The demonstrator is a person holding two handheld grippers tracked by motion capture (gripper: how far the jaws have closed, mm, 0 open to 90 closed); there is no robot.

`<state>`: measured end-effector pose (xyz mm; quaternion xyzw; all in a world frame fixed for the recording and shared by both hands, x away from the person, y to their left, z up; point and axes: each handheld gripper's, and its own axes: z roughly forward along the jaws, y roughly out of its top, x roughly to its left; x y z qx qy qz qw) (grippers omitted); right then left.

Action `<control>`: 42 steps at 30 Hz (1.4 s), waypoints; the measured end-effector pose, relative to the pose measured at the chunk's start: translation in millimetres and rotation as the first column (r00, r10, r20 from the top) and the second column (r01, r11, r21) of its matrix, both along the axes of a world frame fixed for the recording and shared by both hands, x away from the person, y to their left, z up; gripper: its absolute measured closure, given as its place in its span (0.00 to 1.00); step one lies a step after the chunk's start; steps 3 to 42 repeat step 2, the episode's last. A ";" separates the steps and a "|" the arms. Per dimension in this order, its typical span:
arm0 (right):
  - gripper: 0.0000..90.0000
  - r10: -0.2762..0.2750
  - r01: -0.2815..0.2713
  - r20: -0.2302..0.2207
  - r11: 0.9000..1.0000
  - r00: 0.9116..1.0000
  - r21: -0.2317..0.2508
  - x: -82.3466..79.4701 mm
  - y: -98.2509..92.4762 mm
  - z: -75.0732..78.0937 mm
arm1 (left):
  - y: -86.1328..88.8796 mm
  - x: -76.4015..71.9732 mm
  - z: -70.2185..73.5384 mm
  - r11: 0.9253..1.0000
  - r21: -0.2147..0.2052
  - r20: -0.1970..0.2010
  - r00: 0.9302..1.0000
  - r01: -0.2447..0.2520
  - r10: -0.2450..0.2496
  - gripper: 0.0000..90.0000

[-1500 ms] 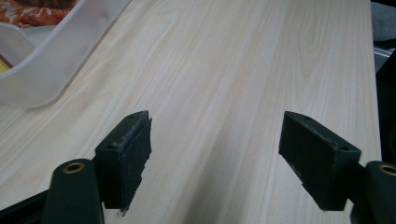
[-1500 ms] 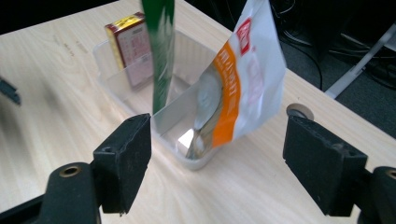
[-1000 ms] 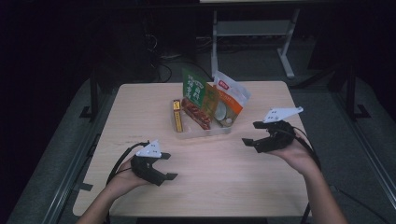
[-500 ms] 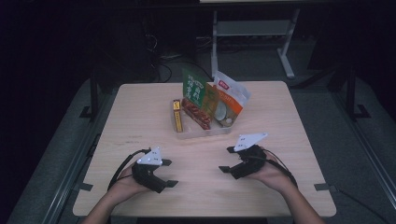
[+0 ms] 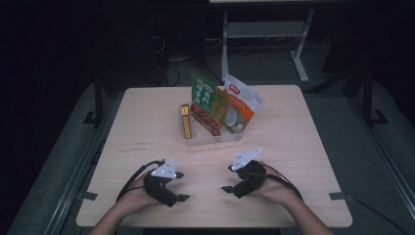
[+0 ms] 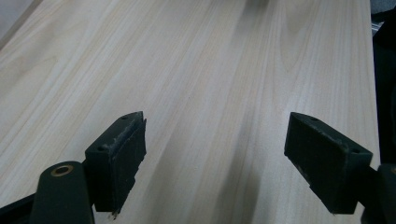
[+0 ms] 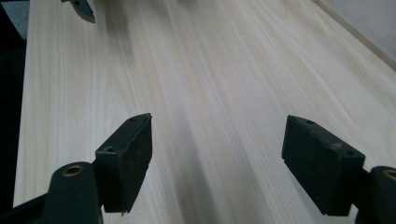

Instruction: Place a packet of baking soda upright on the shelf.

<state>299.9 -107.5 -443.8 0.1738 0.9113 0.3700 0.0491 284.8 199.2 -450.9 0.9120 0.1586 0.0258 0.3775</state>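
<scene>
- Pale wooden square surface (image 5: 293,127) sat in a dark room, with both hands coming in at its near edge.
- Left black two-jaw tool (image 5: 178,188) with the grey three-cornered plate on top was held low over the near-left part of the surface, jaws spread wide with nothing between them. In the left gripper view (image 6: 212,163) you just saw bare wood grain between the two black pads.
- Right black two-jaw tool (image 5: 229,180), same build, was over the near-right part, pointing in toward the left one. Jaws also wide apart and empty; the right gripper view (image 7: 215,163) had only plain wood between them, and a jaw tip of the other tool poked in at the top-left corner.
- The two tools were near each other but not touching.
- Farther back, about the middle of the surface, was a clear shallow plastic tray (image 5: 210,141) holding snack packs: a green pouch (image 5: 202,96) standing up, a white-and-orange pouch (image 5: 238,107) leaning beside it, a reddish pack (image 5: 205,120) lying in front, and a slim yellow-and-red box (image 5: 186,122) at the tray's left end.
- The tray was well apart from both tools.
</scene>
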 end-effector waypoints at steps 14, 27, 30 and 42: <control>0.27 -0.001 0.001 0.005 1.000 1.000 0.001 0.7 -0.8 -0.2 | -0.3 0.2 -0.5 1.000 0.003 -0.002 1.000 0.000 0.000 0.23; 0.27 -0.001 0.001 0.005 1.000 1.000 0.001 0.7 -0.8 -0.2 | -0.3 0.2 -0.5 1.000 0.003 -0.002 1.000 0.000 0.000 0.23; 0.27 -0.001 0.001 0.005 1.000 1.000 0.001 0.7 -0.8 -0.2 | -0.3 0.2 -0.5 1.000 0.003 -0.002 1.000 0.000 0.000 0.23; 0.27 -0.001 0.001 0.005 1.000 1.000 0.001 0.7 -0.8 -0.2 | -0.3 0.2 -0.5 1.000 0.003 -0.002 1.000 0.000 0.000 0.23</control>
